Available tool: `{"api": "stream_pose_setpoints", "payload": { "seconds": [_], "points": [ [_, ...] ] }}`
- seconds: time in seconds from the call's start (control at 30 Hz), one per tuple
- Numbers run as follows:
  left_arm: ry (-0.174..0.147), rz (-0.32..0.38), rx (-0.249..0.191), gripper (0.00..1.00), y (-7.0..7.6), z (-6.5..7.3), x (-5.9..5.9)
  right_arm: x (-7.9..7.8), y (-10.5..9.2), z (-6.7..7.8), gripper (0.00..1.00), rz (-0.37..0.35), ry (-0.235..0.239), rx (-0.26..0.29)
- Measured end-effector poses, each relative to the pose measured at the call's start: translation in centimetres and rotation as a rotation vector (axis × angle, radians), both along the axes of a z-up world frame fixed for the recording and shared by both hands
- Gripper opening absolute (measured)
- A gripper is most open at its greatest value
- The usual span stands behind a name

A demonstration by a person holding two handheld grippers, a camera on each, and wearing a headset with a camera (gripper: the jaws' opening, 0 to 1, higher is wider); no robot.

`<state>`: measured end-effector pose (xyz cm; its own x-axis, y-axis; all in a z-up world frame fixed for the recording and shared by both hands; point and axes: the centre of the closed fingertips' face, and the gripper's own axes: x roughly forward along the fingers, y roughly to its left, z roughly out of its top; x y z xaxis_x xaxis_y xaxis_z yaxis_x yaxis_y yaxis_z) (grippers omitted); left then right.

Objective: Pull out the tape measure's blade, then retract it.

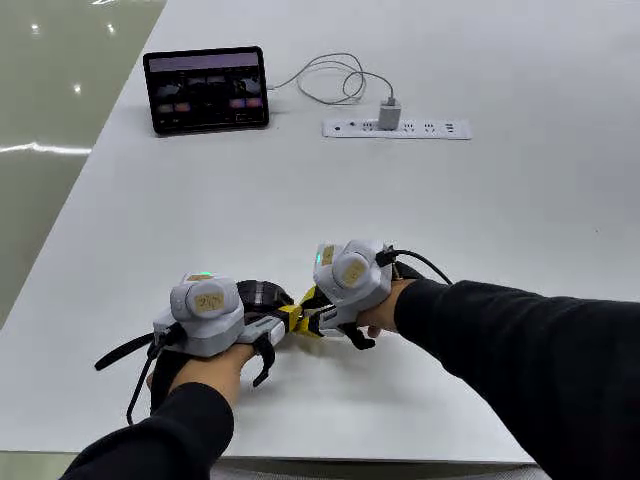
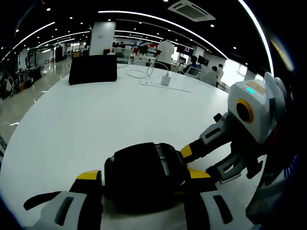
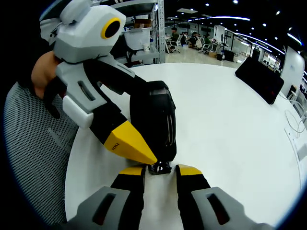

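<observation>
- I think the tape measure [image 3: 156,120] is hard and a bit heavy, so its flat sides are good to hold.
- To pull, grab the little metal hook [image 3: 160,167] at its mouth; it may snap back fast.
- It is a round, chunky black case.
- It sits on the white table [image 1: 420,200], squeezed between the jaws of the left tongs [image 2: 143,174].
- The right tongs [image 3: 160,172] are a bit spread, with the hook between their yellow tips, not pinched yet.
</observation>
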<state>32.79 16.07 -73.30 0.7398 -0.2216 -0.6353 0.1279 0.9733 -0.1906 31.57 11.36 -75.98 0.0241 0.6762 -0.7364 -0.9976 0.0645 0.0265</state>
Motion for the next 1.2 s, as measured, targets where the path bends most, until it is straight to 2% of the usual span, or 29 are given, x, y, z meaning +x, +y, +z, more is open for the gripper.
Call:
{"api": "stream_pose_setpoints", "payload": {
  "seconds": [0.07, 0.1, 0.27, 0.33, 0.4, 0.5, 0.53, 0.73, 0.83, 0.87, 0.97, 1.13, 1.2],
  "points": [
    [0.024, 0.014, -0.004, 0.71, 0.4, -0.3, -0.1, 0.0, -0.1, -0.1, 0.25, -0.004, 0.002, -0.003],
    [0.025, 0.017, -0.008, 0.73, 0.5, -0.3, -0.1, 0.0, -0.1, -0.1, 0.25, -0.003, 0.003, -0.004],
    [0.013, 0.023, 0.005, 0.88, 0.8, 0.3, 0.2, 0.1, -0.3, 0.3, 0.30, -0.011, -0.001, 0.006],
    [-0.015, 0.014, 0.031, 0.94, 0.9, 0.8, 0.5, 0.1, -0.4, 0.4, 0.31, -0.017, 0.006, 0.008],
    [-0.016, 0.009, 0.021, 1.00, 0.8, 0.9, 0.6, -0.2, -0.5, 0.5, 0.36, -0.030, 0.024, 0.007],
    [-0.009, -0.011, 0.019, 1.00, 0.5, 0.9, 0.3, -0.4, -0.6, 0.7, 0.40, -0.031, 0.035, 0.011],
    [-0.009, -0.022, 0.029, 1.00, 0.3, 1.0, 0.2, -0.5, -0.6, 0.7, 0.42, -0.035, 0.042, 0.012],
    [-0.017, -0.029, 0.016, 1.00, 0.3, 1.6, 0.1, -1.2, -0.8, 0.7, 0.57, -0.036, 0.075, 0.010],
    [-0.014, -0.028, 0.011, 1.00, 0.6, 1.7, 0.0, -1.4, -0.8, 0.9, 0.69, -0.054, 0.091, 0.013],
    [-0.013, -0.021, 0.033, 1.00, 1.0, 1.8, -0.1, -1.5, -0.8, 1.1, 0.75, -0.072, 0.109, 0.016],
    [-0.013, -0.023, 0.035, 1.00, 1.3, 1.9, -0.1, -1.4, -0.7, 1.5, 0.88, -0.080, 0.099, 0.029],
    [-0.012, -0.026, 0.020, 1.00, 1.3, 2.3, -0.3, -1.1, -0.5, 2.0, 0.99, -0.112, 0.108, 0.050],
    [-0.015, -0.028, 0.014, 1.00, 1.3, 2.3, -0.3, -1.2, -0.6, 2.2, 1.00, -0.119, 0.110, 0.051]
  ]
}}
